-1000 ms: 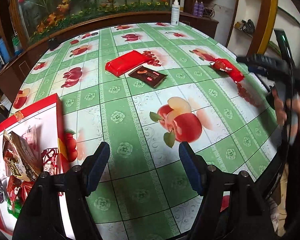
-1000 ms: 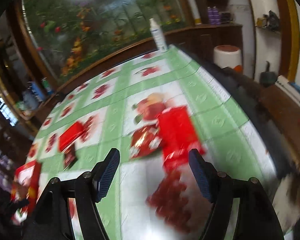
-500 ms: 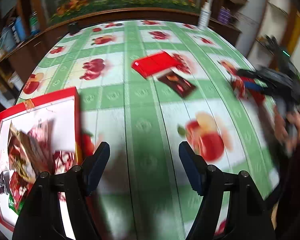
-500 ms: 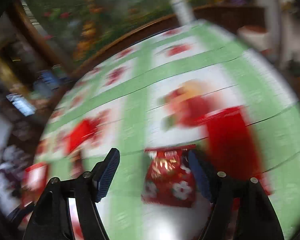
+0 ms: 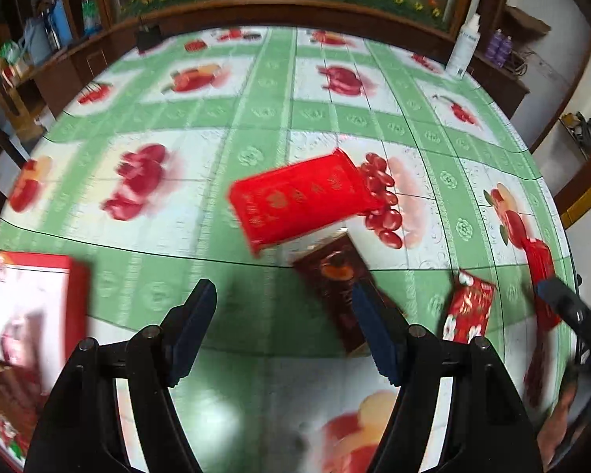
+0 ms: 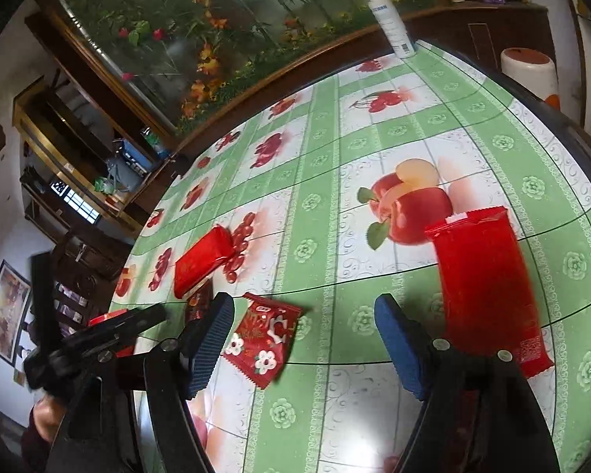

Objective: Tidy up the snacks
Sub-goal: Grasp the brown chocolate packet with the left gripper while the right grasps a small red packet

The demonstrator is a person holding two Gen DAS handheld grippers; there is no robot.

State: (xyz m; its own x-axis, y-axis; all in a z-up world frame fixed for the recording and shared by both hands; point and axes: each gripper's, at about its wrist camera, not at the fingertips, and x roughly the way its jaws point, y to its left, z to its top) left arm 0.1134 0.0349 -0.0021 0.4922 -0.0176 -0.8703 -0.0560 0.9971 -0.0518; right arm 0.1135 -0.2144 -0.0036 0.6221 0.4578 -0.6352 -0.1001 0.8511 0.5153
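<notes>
Our right claw (image 6: 303, 339) hangs just above the tabletop (image 6: 413, 126) with its jaws opening and nothing pinched; the small flowered snack packet (image 6: 262, 341) lies flat between them, nearer the left finger, which we read as lining up for a pick. Just right of that claw rests the long red packet (image 6: 484, 280), untouched. Our left claw (image 5: 283, 331) is spread and empty too, tilted down over the dark brown packet (image 5: 335, 283), whose near end sits behind its right finger; beyond it lies the big red packet (image 5: 299, 201), overlapping the brown one's far end. The red box (image 5: 31, 307) holding snacks already gathered sits at the left edge of the left view, so we judge each loose packet is bound there. Compared with a second ago, our left claw has swung away from the box toward the middle of the tabletop, so the brown and big red packets now loom close, and our right claw has dropped in over the flowered packet, which earlier lay farther ahead of its fingers.
</notes>
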